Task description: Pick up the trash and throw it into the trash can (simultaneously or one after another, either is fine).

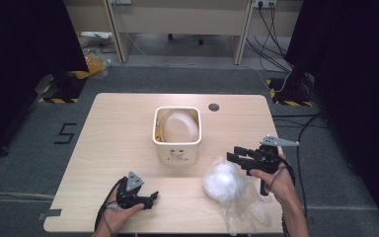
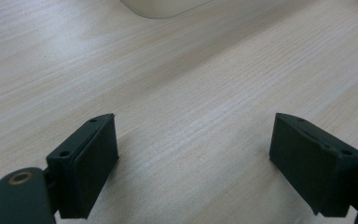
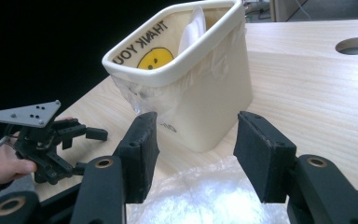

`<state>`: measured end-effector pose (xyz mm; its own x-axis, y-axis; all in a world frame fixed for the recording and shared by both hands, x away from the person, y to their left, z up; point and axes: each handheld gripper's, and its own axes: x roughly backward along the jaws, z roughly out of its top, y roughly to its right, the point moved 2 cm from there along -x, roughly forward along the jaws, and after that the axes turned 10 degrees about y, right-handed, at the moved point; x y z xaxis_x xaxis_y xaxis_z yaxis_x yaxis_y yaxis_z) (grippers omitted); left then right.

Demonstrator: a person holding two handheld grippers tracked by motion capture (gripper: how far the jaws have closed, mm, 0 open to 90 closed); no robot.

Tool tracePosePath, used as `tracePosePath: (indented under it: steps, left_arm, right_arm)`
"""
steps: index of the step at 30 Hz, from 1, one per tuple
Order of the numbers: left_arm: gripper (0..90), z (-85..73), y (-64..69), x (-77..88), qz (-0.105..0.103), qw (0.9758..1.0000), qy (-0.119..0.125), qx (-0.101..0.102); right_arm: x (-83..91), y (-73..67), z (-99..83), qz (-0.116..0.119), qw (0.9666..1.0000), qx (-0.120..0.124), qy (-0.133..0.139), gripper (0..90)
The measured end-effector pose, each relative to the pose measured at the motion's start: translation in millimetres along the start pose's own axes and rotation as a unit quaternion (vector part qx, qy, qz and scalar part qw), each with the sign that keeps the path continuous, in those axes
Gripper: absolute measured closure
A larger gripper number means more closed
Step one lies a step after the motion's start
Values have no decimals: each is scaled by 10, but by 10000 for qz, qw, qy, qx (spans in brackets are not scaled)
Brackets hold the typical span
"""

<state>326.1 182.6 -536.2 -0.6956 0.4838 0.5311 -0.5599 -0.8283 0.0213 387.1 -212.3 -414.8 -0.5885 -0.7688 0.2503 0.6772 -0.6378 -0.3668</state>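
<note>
The crumpled clear plastic bag (image 1: 225, 183) lies on the pale wooden bench (image 1: 118, 128), beside the cream square bin (image 1: 176, 144). Both claws released: right claw (image 1: 236, 155) should descend squarely onto the bag; left claw (image 1: 153, 196) waits.

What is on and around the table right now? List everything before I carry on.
Bin: one, cream, table centre, lined with a clear bag, white item inside.
Plastic bag: one, clear, crumpled, front right of table.
Table: one, light wood, cable hole at back.
Desk: one, beige, behind the table.
Cables: several, black and white, floor at back right.
Left tongs: black, open, low over front left.
Right tongs: black, open, above the bag.
</note>
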Motion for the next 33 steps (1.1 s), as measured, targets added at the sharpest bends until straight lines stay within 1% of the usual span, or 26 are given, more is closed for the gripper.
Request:
tracePosePath:
  steps: [5,6,10,15,20,22,23,25,33]
  left_arm:
    - [145,0,1,-1,-1,10000,3,6]
    - [144,0,1,-1,0,10000,4,7]
    - [145,0,0,0,-2,10000,2,4]
    - [142,0,0,-1,-11,10000,-2,2]
    - [142,-3,1,2,-24,10000,6,-8]
    - [142,-3,1,3,-25,10000,5,-10]
    - [142,-3,1,3,-25,10000,5,-11]
    - [141,-3,1,3,-25,10000,6,-7]
    - [142,-4,1,3,-25,10000,5,-8]
  right_arm:
    - [39,-45,-81,-2,10000,32,86,486]
    - [35,-56,-110,-6,10000,47,3,485]
    - [43,-70,-137,-6,10000,26,31,481]
    - [96,-85,-250,-49,10000,1,-45,460]
    - [169,-75,-325,-181,9998,-60,-51,416]
    - [197,-71,-348,-282,9995,-70,-99,391]
    - [219,-65,-380,-375,9992,-39,-155,375]
    - [231,-60,-398,-399,9991,-30,-172,369]
    - [318,-4,-490,-700,9972,-3,-260,345]
